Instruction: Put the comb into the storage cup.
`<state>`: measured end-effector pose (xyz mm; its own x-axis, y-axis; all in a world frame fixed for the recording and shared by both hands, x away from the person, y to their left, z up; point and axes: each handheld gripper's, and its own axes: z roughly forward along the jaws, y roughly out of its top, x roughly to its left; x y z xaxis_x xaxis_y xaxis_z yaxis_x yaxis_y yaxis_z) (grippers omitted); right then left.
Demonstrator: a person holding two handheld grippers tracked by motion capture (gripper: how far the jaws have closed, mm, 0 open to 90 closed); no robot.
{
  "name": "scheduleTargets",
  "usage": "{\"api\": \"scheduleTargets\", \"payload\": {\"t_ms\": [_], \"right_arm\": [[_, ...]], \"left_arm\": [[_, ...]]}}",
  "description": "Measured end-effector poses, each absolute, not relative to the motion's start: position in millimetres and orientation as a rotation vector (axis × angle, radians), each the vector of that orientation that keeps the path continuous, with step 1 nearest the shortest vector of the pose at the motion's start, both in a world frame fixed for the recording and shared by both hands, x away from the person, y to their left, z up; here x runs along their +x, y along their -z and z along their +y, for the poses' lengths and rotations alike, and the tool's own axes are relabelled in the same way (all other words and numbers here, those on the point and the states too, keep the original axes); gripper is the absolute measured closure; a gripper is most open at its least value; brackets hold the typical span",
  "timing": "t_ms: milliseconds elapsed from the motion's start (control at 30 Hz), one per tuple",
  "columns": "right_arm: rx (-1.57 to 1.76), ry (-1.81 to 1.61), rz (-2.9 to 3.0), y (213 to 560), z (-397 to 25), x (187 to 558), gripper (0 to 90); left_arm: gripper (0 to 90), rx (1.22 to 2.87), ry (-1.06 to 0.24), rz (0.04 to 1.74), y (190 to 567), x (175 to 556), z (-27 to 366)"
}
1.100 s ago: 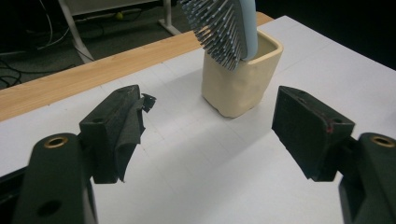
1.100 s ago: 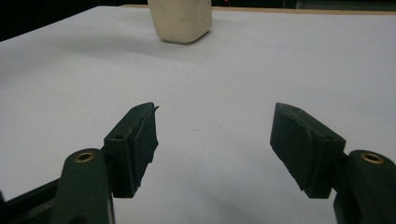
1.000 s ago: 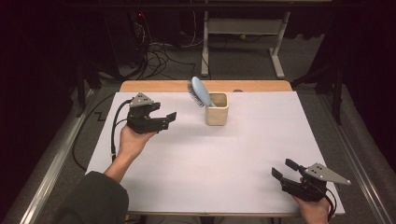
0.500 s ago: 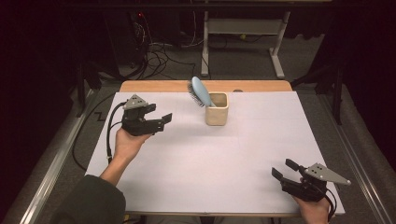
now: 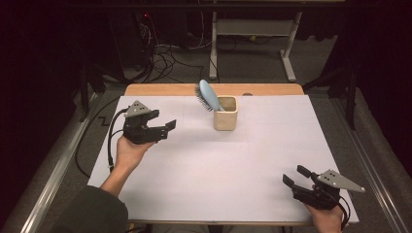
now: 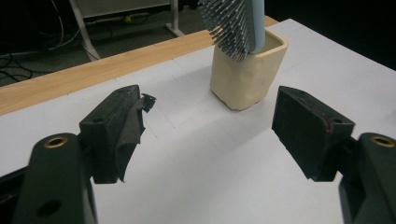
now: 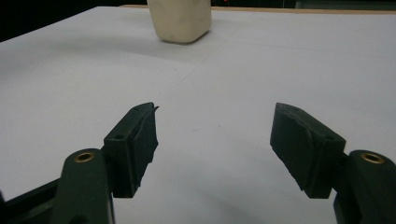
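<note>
A cream cup (image 5: 226, 113) stands upright at the back middle of the white table (image 5: 209, 165). A light blue hairbrush (image 5: 209, 95) leans out of it to the left, bristles facing left and down. My left gripper (image 5: 163, 129) hovers open to the left of the cup, pointing at it, with nothing between its fingers. In the left gripper view the cup (image 6: 247, 74) and the brush (image 6: 236, 25) lie ahead, beyond the open gripper (image 6: 205, 126). My right gripper (image 5: 295, 176) rests open near the front right corner. The right gripper view has the cup (image 7: 180, 18) far ahead of its open gripper (image 7: 215, 135).
A wooden strip (image 5: 160, 90) runs along the table's back edge. Cables (image 5: 165, 53) and a desk frame (image 5: 252, 29) lie on the dark floor behind. A metal rail (image 5: 53, 170) runs along the table's left side.
My left gripper has drawn back slightly to the left and toward the person, away from the cup. The right gripper has stayed put.
</note>
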<state>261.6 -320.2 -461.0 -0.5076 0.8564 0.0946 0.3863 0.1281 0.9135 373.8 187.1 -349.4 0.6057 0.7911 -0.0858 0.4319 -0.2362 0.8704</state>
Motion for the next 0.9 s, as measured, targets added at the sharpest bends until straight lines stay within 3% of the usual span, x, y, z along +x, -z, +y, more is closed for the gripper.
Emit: {"api": "scheduleTargets", "payload": {"t_ms": [900], "right_arm": [[1.196, -1.361, 1.955, 461, -320, 262, 32.1]], "left_arm": [[25.5, 1.88, -0.488, 0.979, 352, 361, 196]]}}
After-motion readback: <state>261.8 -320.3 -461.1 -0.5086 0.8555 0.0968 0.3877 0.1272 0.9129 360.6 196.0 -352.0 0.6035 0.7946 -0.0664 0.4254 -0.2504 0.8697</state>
